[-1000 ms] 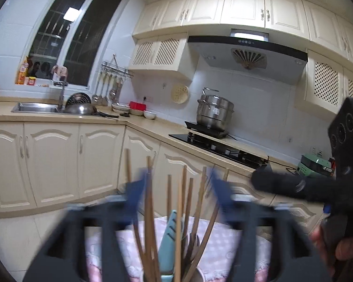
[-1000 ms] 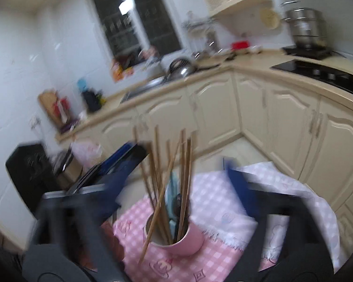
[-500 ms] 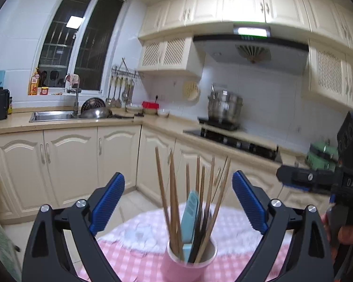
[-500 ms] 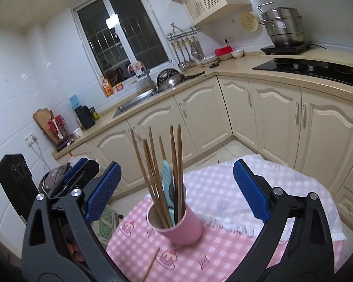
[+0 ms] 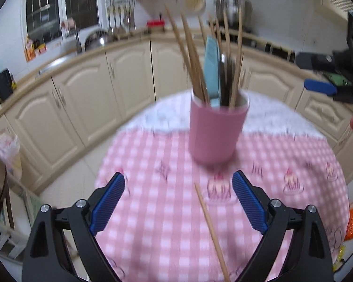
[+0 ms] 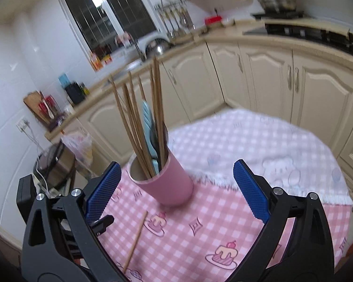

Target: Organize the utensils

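A pink cup (image 5: 217, 134) stands on the round table with the pink checked cloth (image 5: 167, 211). It holds several wooden chopsticks (image 5: 190, 51) and a light blue utensil (image 5: 211, 68). One loose chopstick (image 5: 211, 232) lies on the cloth in front of the cup. My left gripper (image 5: 178, 204) is open and empty above the loose chopstick. In the right wrist view the cup (image 6: 167, 183) stands between the open fingers of my right gripper (image 6: 176, 190), which is empty; the loose chopstick (image 6: 136, 239) lies at the lower left.
Cream kitchen cabinets (image 5: 82, 98) and a counter curve behind the table. A stove (image 6: 313, 35) is at the right, a sink (image 6: 129, 65) under the window. The other gripper (image 5: 329, 87) shows at the right edge of the left wrist view.
Both grippers have tilted down and drawn back, so the table top, the cup's base and the loose chopstick now show. Both stay open.
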{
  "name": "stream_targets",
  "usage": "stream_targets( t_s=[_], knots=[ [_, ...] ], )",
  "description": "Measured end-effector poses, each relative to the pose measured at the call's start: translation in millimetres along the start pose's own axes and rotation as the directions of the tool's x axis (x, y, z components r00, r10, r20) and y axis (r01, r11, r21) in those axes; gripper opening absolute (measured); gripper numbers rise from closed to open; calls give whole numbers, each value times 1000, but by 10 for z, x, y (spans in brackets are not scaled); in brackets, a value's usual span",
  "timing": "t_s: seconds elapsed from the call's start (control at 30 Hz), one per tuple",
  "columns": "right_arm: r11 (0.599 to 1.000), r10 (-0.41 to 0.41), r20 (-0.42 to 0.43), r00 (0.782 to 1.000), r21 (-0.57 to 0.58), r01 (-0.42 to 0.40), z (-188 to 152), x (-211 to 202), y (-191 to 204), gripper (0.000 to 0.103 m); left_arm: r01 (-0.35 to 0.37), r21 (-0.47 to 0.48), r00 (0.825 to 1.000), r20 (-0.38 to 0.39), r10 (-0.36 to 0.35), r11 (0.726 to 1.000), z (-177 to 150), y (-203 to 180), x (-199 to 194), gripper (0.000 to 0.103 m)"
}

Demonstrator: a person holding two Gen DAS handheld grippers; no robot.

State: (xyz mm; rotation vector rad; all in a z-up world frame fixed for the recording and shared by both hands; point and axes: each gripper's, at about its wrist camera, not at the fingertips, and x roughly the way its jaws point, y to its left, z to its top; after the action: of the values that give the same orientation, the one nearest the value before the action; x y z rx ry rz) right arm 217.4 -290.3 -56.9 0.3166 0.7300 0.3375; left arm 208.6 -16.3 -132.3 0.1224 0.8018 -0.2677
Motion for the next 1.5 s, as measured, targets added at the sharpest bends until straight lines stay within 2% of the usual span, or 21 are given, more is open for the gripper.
stream_targets(
  t_s=[0.17, 0.23, 0.3, 0.37, 0.4, 0.43, 0.5, 0.53, 0.57, 0.67, 0.77, 0.83, 0.9, 0.97, 1.03, 1.13, 1.2, 1.23, 1.3, 1.43, 1.5],
  knots=[
    [999, -43, -111, 993, -19, 41, 37, 384, 34, 94, 13, 32, 993, -115, -9, 999, -148, -166, 154, 90],
    [998, -54, -164, 985, -32, 49, 82, 569, 61, 94, 24, 39, 985, -171, -17, 999, -214, -248, 237, 90],
    [998, -56, -193, 980, -38, 50, 113, 687, 87, 94, 28, 55, 977, -213, -15, 998, -274, -332, 326, 83],
    [998, -56, -227, 972, -43, 48, 152, 801, 116, 87, 29, 58, 967, -255, -14, 998, -301, -371, 409, 65],
    [998, -59, -243, 968, -47, 49, 170, 851, 130, 85, 33, 52, 958, -285, -17, 998, -323, -375, 472, 60],
    [998, -61, -253, 966, -49, 50, 183, 883, 142, 78, 33, 48, 952, -305, -17, 998, -338, -376, 512, 50],
    [997, -66, -286, 956, -55, 52, 200, 973, 158, 64, 40, 63, 954, -299, -20, 997, -345, -398, 513, 41],
    [997, -67, -303, 951, -56, 52, 205, 1013, 153, 46, 54, 72, 954, -300, -30, 996, -342, -415, 497, 18],
    [997, -67, -320, 945, -56, 51, 200, 1052, 144, 32, 66, 80, 952, -302, -39, 995, -342, -431, 486, 6],
    [998, -49, -334, 941, -64, 29, 182, 1080, 166, 20, 104, 90, 951, -301, -73, 990, -365, -441, 453, 5],
    [996, -47, -326, 944, -87, 20, 172, 1036, 228, 17, 124, 46, 957, -269, -107, 991, -342, -339, 378, 4],
    [995, -49, -322, 946, -94, 19, 173, 1019, 247, 16, 133, 0, 967, -218, -130, 991, -265, -228, 270, 4],
    [995, -52, -318, 947, -102, 20, 179, 1010, 261, 15, 149, -41, 978, -141, -153, 988, -162, -131, 140, 4],
    [994, -53, -315, 948, -106, 20, 190, 997, 271, 14, 155, -77, 987, -30, -157, 985, -25, -24, -69, 4],
    [994, -54, -311, 949, -111, 20, 196, 985, 292, 14, 166, -104, 985, 70, -160, 981, 106, 58, -245, 4],
    [992, -60, -310, 949, -121, 23, 204, 992, 303, 14, 190, -123, 955, 255, -154, 974, 328, 122, -548, 4],
    [993, -58, -308, 950, -115, 23, 203, 994, 297, 14, 202, -123, 913, 382, -142, 972, 485, 136, -716, 4],
    [993, -57, -307, 950, -113, 23, 205, 995, 294, 14, 214, -121, 891, 431, -143, 969, 545, 129, -773, 5],
    [994, -53, -305, 951, -105, 21, 207, 1001, 286, 14, 227, -103, 830, 540, -137, 968, 705, 89, -836, 5],
    [996, -45, -300, 953, -92, 18, 207, 1000, 271, 14, 239, -81, 718, 685, -120, 968, 1002, -77, -804, 5],
    [996, -38, -297, 954, -84, 14, 213, 1004, 254, 14, 232, -68, 682, 723, -113, 970, 1116, -165, -739, 5]
  ],
)
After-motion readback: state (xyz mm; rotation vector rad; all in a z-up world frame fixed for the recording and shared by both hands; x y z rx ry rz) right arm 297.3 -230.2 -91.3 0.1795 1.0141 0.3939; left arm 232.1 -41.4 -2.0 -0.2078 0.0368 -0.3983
